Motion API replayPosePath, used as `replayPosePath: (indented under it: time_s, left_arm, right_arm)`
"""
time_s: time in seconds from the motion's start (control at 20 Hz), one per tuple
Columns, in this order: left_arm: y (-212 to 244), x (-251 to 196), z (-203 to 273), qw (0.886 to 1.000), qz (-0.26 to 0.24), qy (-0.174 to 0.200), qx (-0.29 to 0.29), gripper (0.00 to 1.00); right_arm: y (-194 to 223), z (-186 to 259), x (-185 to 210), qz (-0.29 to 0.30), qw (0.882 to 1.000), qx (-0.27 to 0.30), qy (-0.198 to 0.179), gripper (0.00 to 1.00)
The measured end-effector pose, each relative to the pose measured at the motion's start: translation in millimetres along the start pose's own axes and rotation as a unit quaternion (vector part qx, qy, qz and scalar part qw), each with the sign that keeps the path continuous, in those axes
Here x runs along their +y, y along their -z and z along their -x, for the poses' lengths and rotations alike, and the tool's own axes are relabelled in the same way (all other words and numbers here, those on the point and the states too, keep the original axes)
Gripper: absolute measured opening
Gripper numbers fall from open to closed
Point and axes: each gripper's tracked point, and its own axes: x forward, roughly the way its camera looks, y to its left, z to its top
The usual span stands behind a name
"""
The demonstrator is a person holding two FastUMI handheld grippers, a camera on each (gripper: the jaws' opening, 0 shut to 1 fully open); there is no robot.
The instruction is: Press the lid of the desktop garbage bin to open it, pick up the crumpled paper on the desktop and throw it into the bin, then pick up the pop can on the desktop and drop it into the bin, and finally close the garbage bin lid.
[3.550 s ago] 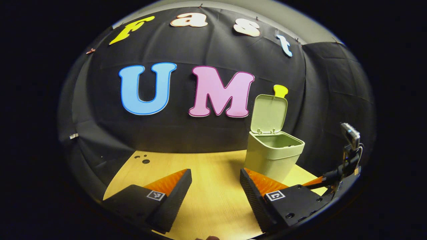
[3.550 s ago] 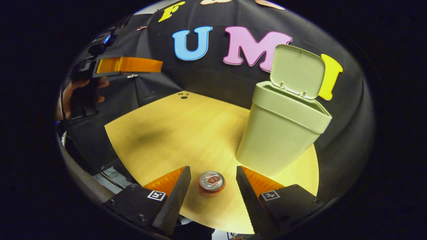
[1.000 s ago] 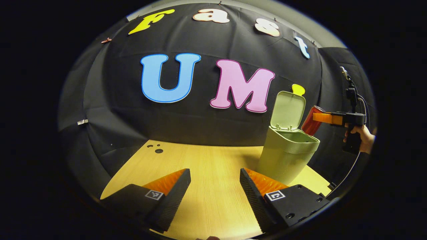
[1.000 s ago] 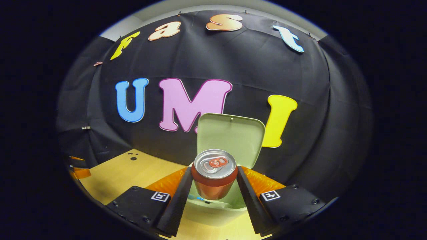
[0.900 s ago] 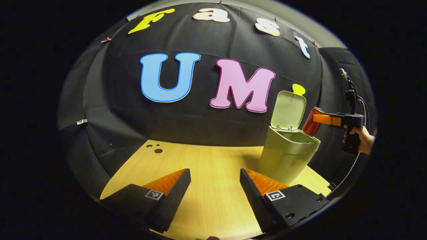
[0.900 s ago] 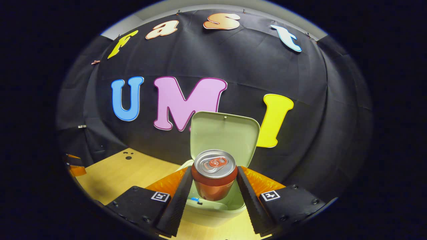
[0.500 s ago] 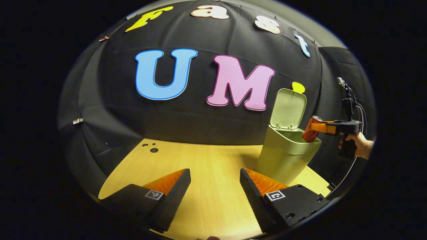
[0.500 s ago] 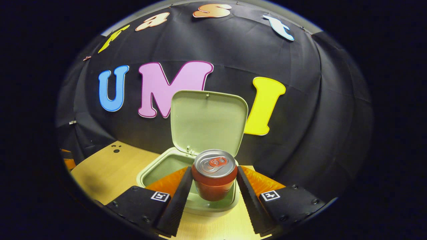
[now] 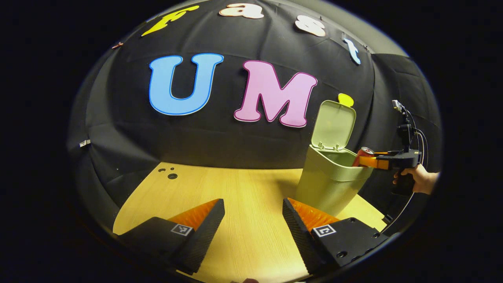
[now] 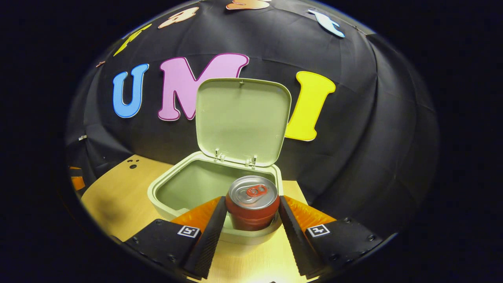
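Right gripper [image 10: 251,214]: jaws closed on the pop can [image 10: 252,202], one finger pressed to each side of its body, can upright with the pull-tab top facing the camera. The can's lower part sits just inside the near rim of the garbage bin [image 10: 188,210], whose mouth opens beyond it; the lid [image 10: 243,120] stands raised at the far side on its hinge. Step in hand, as I judge it: the can drop, third of four. No crumpled paper lies on the visible bench [image 10: 114,192], so that step is likely done, though the inside of the bin shows no paper from this angle. Next move calls for parting the jaws so the can falls clear inside, perhaps after easing a little farther over the opening, since it sits close to the near rim and might catch it; then withdrawing upward without knocking the lid, which has yet to be closed. Left gripper [image 9: 253,220]: jaws open, gripping nothing, held low over the bench [image 9: 235,188] at the near left, well apart from the bin. The left gripper view gives a side-on look: the bin [image 9: 328,184] at the right end of the bench, the can [image 9: 362,154] tilted at its rim, the right gripper [image 9: 367,161] reaching in from the right, and a hand [image 9: 418,181] on its handle. The right gripper view gives instead the bin's interior and the exact seating of the can between the fingers.
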Motion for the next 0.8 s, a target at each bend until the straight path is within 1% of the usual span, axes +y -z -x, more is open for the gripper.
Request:
replayPosePath:
  time_s: [0.8]
  left_arm:
    - [1.8, 7.9, -0.2, 1.0, 0.002, -0.004, 0.003, 0.95]
  right_arm:
    - [4.0, -3.5, 5.1, -0.007, 1.0, 0.005, 0.001, 0.84]
